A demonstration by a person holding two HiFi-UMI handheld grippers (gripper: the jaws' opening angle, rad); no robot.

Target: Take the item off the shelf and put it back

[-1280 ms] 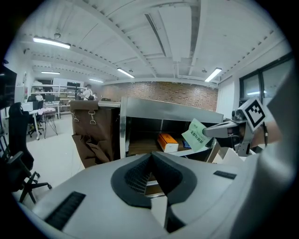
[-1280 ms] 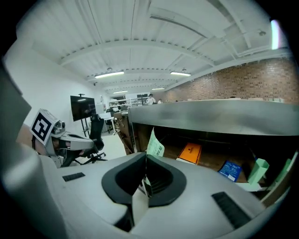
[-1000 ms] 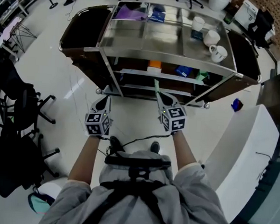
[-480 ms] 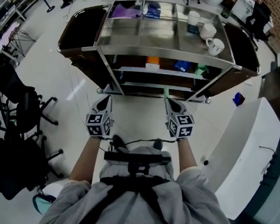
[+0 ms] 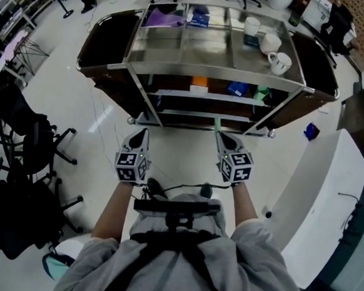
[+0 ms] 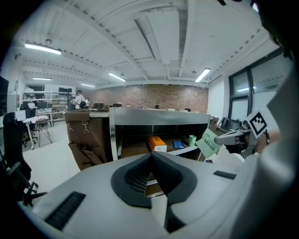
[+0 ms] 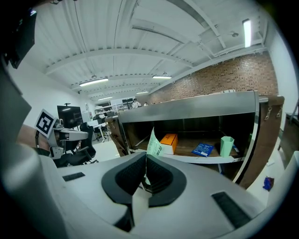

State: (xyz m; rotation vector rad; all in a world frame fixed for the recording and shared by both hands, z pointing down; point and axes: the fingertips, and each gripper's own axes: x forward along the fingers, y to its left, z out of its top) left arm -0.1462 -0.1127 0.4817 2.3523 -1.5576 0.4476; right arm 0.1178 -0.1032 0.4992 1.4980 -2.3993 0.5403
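Note:
A thin pale green packet [image 5: 217,123] stands upright between the pads of my right gripper [image 5: 221,136], which is shut on its lower edge. In the right gripper view the green packet [image 7: 153,142] rises from the right gripper [image 7: 145,159], in front of the steel cart's middle shelf [image 7: 205,158]. The packet hangs in the air, short of the shelf [image 5: 204,97]. My left gripper [image 5: 141,133] is level with the right one and shut on nothing; its jaws [image 6: 152,156] meet. From there the green packet [image 6: 209,142] shows at the right.
On the shelf lie an orange box [image 5: 200,83], a blue packet [image 5: 238,88] and a green cup [image 5: 261,91]. Mugs [image 5: 279,61] and a purple item [image 5: 164,16] sit on the cart top. Office chairs [image 5: 26,136] stand left, a white counter [image 5: 316,196] right.
My right gripper has drawn back from the shelf toward my body with the green packet in it. The left gripper has shifted slightly right and back.

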